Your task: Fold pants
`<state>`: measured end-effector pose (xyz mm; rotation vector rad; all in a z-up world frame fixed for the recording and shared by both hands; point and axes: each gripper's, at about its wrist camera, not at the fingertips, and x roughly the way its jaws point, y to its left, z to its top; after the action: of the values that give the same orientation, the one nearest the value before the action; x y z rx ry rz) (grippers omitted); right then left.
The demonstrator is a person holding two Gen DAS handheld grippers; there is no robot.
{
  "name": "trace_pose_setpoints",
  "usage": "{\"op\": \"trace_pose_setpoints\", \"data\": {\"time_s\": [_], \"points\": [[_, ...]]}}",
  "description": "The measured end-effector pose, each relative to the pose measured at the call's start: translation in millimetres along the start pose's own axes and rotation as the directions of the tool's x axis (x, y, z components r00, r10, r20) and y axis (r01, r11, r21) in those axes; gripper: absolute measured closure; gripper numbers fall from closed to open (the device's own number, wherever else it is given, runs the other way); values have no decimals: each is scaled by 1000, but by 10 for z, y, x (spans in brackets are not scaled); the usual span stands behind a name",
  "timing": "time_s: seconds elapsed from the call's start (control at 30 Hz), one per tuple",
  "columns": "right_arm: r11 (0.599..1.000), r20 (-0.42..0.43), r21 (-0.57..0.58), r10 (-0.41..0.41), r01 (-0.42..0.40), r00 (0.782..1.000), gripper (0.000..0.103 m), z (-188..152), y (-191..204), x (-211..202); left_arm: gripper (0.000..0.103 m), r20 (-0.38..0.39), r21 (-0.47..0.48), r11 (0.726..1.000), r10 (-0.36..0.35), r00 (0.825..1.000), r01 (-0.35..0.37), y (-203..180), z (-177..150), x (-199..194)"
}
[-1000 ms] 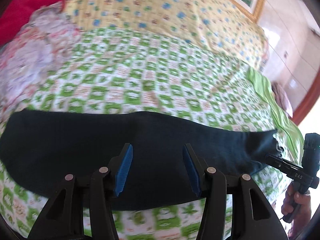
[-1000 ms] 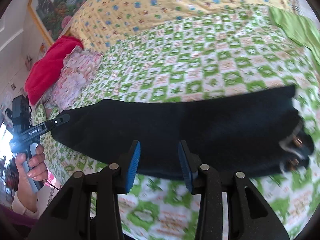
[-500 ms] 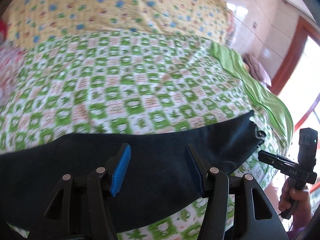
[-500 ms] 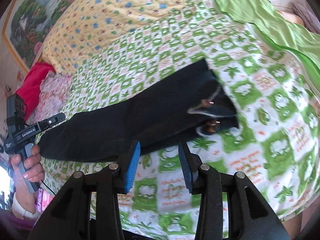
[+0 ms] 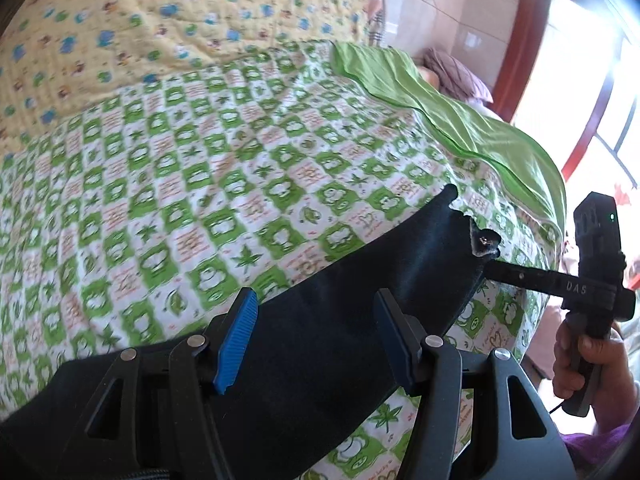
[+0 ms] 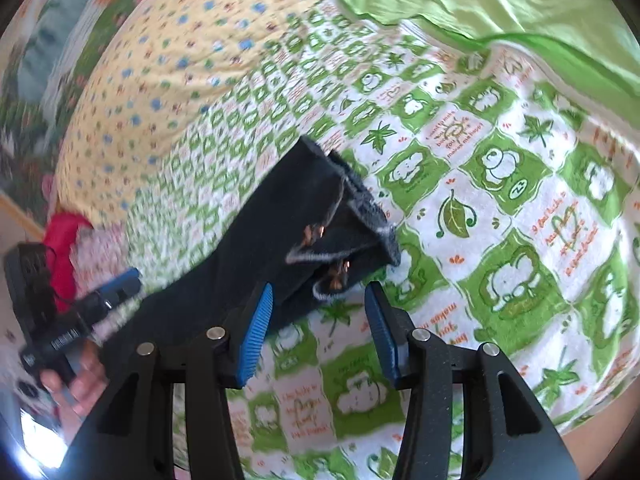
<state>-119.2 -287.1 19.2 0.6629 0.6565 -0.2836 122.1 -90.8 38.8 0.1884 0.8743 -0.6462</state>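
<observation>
The dark pants [image 6: 256, 240] lie lengthwise across the bed [image 6: 500, 208], waistband end just ahead of the spread, empty right gripper [image 6: 316, 330], seemingly nearer than the left gripper [image 5: 316, 344], likewise spread.

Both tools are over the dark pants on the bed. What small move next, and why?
Probably ease the right tool forward onto the waist end of the pants and close. Its jaws have just been opening, nothing is between them, and the waistband lies just ahead. The left tool hovers open over the leg, gripping nothing.
</observation>
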Motion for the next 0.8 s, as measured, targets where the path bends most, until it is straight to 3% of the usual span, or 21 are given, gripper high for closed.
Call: {"op": "trace_pose_setpoints", "data": {"time_s": [0.2, 0.27, 0.33, 0.5, 0.7, 0.8], "points": [[998, 20, 61, 26, -27, 999, 55, 85, -16, 105, 42, -66, 88, 994, -57, 996, 63, -213, 201, 313], [999, 25, 46, 20, -22, 999, 76, 81, -4, 126, 42, -90, 121, 989, -75, 993, 86, -292, 271, 427], [999, 31, 46, 13, -14, 999, 86, 72, -49, 127, 42, -114, 146, 983, -96, 989, 112, -351, 334, 534], [999, 41, 31, 42, -43, 998, 89, 11, -176, 76, 42, -157, 212, 963, -131, 979, 163, -527, 519, 804], [997, 49, -7, 72, -72, 996, 89, -23, -215, 32, 44, -254, 228, 936, -207, 945, 266, -718, 712, 1187], [997, 50, -22, 82, -81, 995, 89, -27, -201, 31, 48, -312, 219, 920, -250, 916, 326, -818, 775, 1385]]}}
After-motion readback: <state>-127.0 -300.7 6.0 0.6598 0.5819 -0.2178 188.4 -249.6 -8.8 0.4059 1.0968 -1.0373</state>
